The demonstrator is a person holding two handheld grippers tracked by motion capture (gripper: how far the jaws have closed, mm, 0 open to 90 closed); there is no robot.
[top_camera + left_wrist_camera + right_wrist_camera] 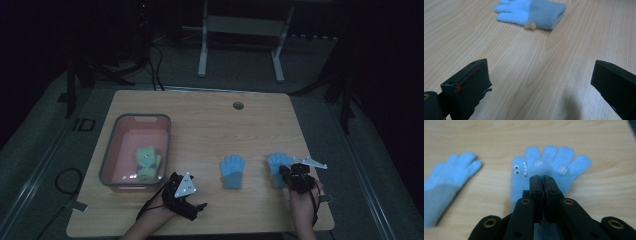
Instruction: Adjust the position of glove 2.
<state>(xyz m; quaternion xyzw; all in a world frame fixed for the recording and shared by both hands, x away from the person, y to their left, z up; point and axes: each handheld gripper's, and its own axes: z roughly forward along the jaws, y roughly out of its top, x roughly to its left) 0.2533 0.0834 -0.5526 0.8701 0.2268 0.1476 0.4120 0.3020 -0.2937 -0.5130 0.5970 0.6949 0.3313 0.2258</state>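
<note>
Two light blue gloves with grey cuffs lie on the wooden table. On the right one (276,162) (564,162), which has small eyes and teeth on its thumb, my right gripper (286,171) (541,178) is shut, pinching the palm fabric; the cuff is hidden under the gripper. The other blue glove (233,170) (446,177) (531,12) lies flat mid-table, untouched. My left gripper (199,206) (539,67) rests low near the front edge, jaws wide open over bare wood, the middle glove some way ahead of it.
A grey-rimmed pink bin (107,150) stands at the left with a yellow-green glove (147,160) inside. A cable hole (238,105) sits near the table's far edge. A white stand's legs (202,55) rise behind the table.
</note>
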